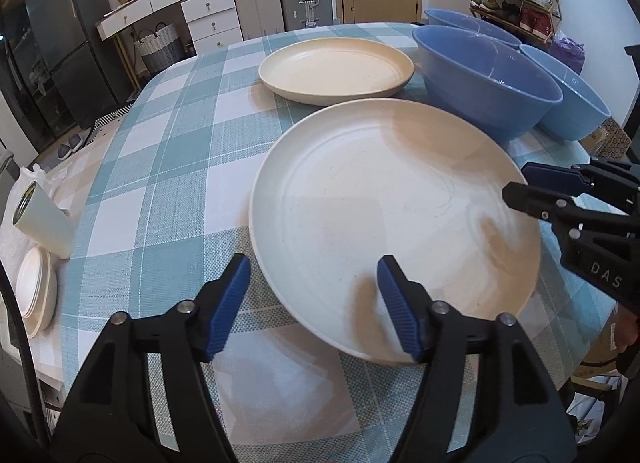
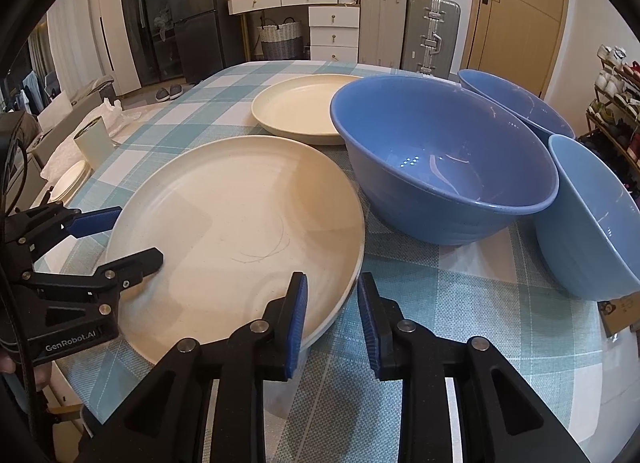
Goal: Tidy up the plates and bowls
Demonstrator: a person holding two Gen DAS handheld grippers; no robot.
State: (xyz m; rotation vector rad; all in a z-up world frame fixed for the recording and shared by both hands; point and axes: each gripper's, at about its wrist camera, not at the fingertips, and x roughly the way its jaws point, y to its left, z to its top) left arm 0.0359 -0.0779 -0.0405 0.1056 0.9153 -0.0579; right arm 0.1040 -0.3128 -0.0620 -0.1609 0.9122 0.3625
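Jaws of left gripper [image 1: 314, 303] spread wide over near rim of big cream plate [image 1: 396, 219], not pinching. Jaws of right gripper [image 2: 332, 317] a little apart, one each side of plate's rim, not pressing. Plate flat on checked table [image 1: 160, 183]. Just behind: second cream plate [image 1: 336, 69], big blue bowl [image 2: 440, 179] beside it. Farther right, two more blue bowls [image 2: 592, 219].
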